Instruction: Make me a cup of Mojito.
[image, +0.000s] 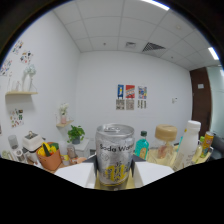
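Pinched upright between the gripper (115, 175) fingers, soda water can (115, 155) held dead centre and close, long axis vertical, top rim level, lifted near above the counter (155, 172), bottles beyond to the right.

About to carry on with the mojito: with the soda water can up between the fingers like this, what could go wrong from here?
The soda water can sits high between the fingers, filling the middle of the view, so whatever lies directly below is hidden. Its top looks closed, so tilting would pour nothing. A swing toward the white bottle and jar could knock them.
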